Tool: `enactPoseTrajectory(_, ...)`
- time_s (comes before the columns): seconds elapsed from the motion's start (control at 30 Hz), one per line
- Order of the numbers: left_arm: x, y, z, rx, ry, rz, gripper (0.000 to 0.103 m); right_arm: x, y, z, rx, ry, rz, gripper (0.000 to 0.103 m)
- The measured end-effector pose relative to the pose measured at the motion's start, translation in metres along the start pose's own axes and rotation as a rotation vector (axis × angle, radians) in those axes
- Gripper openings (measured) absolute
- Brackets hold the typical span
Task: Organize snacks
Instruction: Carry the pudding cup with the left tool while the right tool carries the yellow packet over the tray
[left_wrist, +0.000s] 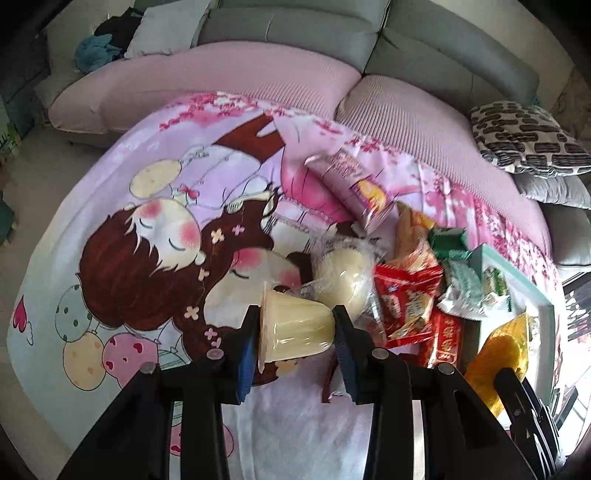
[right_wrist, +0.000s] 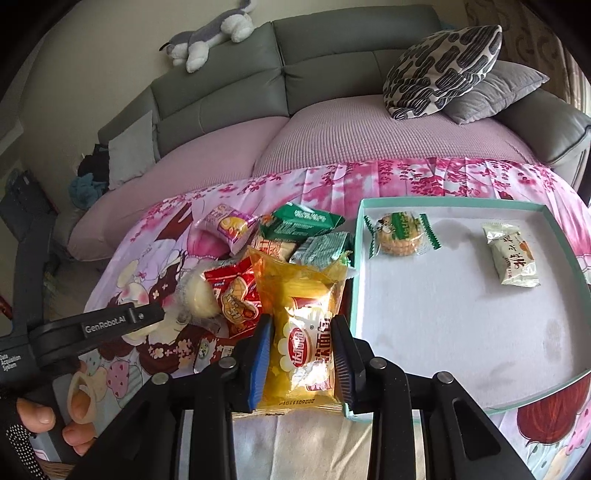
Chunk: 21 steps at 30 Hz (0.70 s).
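Observation:
My left gripper (left_wrist: 297, 321) is shut on a pale yellow jelly cup (left_wrist: 295, 325), held sideways just above the cartoon cloth. My right gripper (right_wrist: 301, 354) is shut on a yellow bread packet (right_wrist: 303, 332), held beside the left rim of the mint-edged tray (right_wrist: 352, 295). The tray holds a round cookie pack (right_wrist: 399, 236) and a cream wrapped cake (right_wrist: 511, 254). A pile of snacks lies left of the tray: a red packet (right_wrist: 236, 295), green packets (right_wrist: 303, 221), a purple packet (right_wrist: 229, 229) and a wrapped round bun (right_wrist: 199, 295). In the left wrist view the pile (left_wrist: 406, 295) lies right of the cup.
The cartoon-print cloth (left_wrist: 147, 221) covers the table. A grey sofa with a pink cover (right_wrist: 332, 136) runs behind it, with patterned cushions (right_wrist: 443, 70) and a plush toy (right_wrist: 210, 33). The left gripper's body (right_wrist: 92, 328) and the hand holding it show at lower left in the right wrist view.

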<state>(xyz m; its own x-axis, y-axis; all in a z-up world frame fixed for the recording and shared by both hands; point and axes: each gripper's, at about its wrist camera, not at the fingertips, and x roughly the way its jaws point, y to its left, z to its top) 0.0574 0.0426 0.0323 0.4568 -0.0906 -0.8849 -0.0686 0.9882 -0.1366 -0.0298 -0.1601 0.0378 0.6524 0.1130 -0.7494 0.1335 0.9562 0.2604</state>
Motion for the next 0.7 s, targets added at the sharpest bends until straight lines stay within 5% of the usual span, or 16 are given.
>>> enactPoseTrajectory(0.27, -0.008, -0.023, -0.001, 0.057, -0.029, -0.041, 0.040, -0.010, -0.030, 0.007, 0.076, -0.028, -0.029, 0.029)
enactPoseTrajectory(0.7, 0.015, -0.026, -0.009, 0.061, 0.067, -0.031, 0.040, 0.000, -0.070, 0.002, 0.201, 0.029, -0.072, 0.030)
